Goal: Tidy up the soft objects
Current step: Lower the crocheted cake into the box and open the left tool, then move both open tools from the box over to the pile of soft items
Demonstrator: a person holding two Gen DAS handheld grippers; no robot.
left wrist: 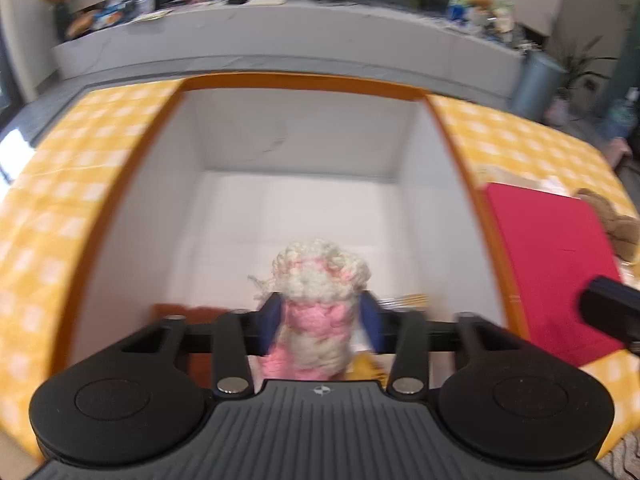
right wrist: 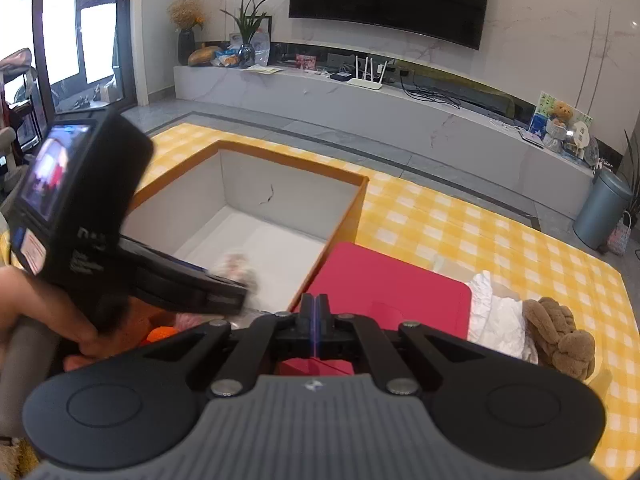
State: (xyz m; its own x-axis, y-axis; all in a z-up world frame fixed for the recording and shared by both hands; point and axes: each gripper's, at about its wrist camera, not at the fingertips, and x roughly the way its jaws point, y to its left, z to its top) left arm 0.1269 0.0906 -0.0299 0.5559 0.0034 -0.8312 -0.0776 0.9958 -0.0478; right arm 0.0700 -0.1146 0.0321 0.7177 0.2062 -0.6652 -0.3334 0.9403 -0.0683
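Left gripper (left wrist: pixel 320 320) is clamped on a fluffy pink-and-cream toy (left wrist: pixel 318 292), blue fingers (left wrist: pixel 271 316) pressing it from both sides, the woolly top bulging up above them. It hangs over the open box (left wrist: pixel 296 160), orange rim and white inside, right above the near part of the floor of that box. The picture is smeared, so detail on the toy is soft. From the right wrist the same gripper shows as a big black body reaching in from the left over the box's near corner, the toy a pale blur at its tip. Right gripper (right wrist: pixel 316 316) has its fingers pressed together with nothing between them, poised above a red lid (right wrist: pixel 400 292) that lies flat just beside the box's right wall. Past the lid, a crumpled white cloth (right wrist: pixel 496 320) sits touching a brown plush (right wrist: pixel 560 336), both on the yellow checked mat (right wrist: pixel 460 224). Something orange (right wrist: pixel 160 334) and something pinkish peek out low by the holder's hand (right wrist: pixel 36 308), partly hidden by the grippers, so what they are I cannot tell. Behind it all, a grey bin (right wrist: pixel 600 212) stands off the mat's far right corner.
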